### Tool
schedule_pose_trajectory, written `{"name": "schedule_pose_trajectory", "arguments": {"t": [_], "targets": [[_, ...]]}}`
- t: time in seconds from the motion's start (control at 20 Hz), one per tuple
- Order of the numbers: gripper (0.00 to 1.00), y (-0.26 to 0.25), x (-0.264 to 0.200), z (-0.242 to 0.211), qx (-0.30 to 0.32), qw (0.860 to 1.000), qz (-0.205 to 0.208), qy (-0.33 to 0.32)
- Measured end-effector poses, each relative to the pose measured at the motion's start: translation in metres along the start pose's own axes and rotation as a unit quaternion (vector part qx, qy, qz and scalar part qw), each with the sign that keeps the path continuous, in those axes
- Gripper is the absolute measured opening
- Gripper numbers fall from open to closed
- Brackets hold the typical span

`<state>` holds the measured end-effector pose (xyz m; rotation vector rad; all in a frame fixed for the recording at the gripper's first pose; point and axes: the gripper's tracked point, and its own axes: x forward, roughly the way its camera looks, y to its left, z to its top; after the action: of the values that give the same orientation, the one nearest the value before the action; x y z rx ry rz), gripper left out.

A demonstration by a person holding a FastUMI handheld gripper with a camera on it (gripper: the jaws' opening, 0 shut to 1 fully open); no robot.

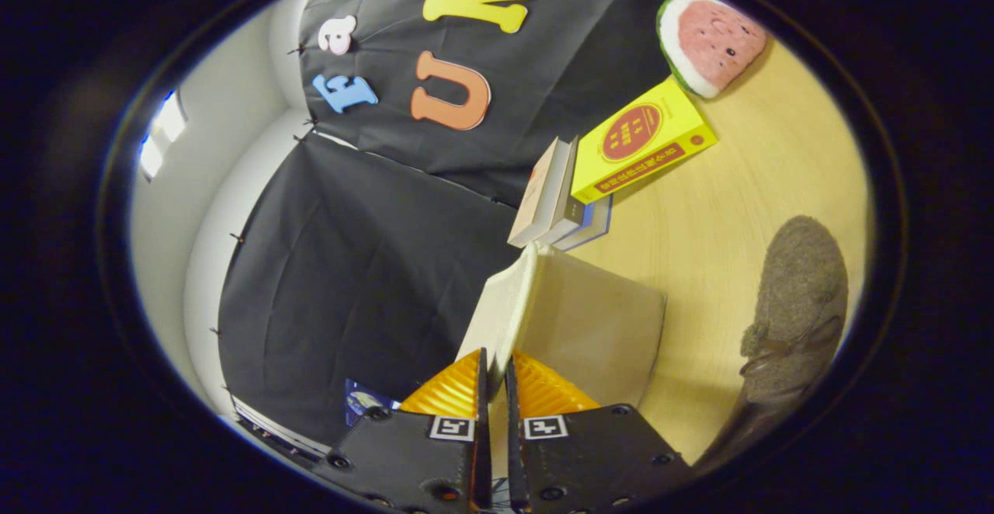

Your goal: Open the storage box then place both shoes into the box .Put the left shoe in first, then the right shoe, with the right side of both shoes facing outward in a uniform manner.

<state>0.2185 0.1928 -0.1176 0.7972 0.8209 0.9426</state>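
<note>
Surface: pale wooden table (745, 211), view rolled hard sideways.
Gripper (495, 370): fingers nearly closed, a thin gap between them, apparently pinching the box's lid edge.
Storage box (590, 328): cream, directly ahead of the fingers; inside hidden.
Shoe (796, 304): grey, beside the box, well off the fingers' line.
Clutter: books (559, 199), yellow box (641, 141), watermelon toy (710, 40) beyond.

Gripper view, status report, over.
Gripper shut on storage box lid, thin edge pinched. One shoe waiting beside box. Books beyond, nothing blocking.
</note>
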Motion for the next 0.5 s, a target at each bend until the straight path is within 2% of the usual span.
{"name": "schedule_pose_trajectory", "arguments": {"t": [0.25,0.5], "targets": [[0.09,0.053,-0.006,0.011,-0.040,0.999,-0.018,-0.015],[0.09,0.126,0.013,0.017,-0.080,0.996,-0.023,-0.029]]}}
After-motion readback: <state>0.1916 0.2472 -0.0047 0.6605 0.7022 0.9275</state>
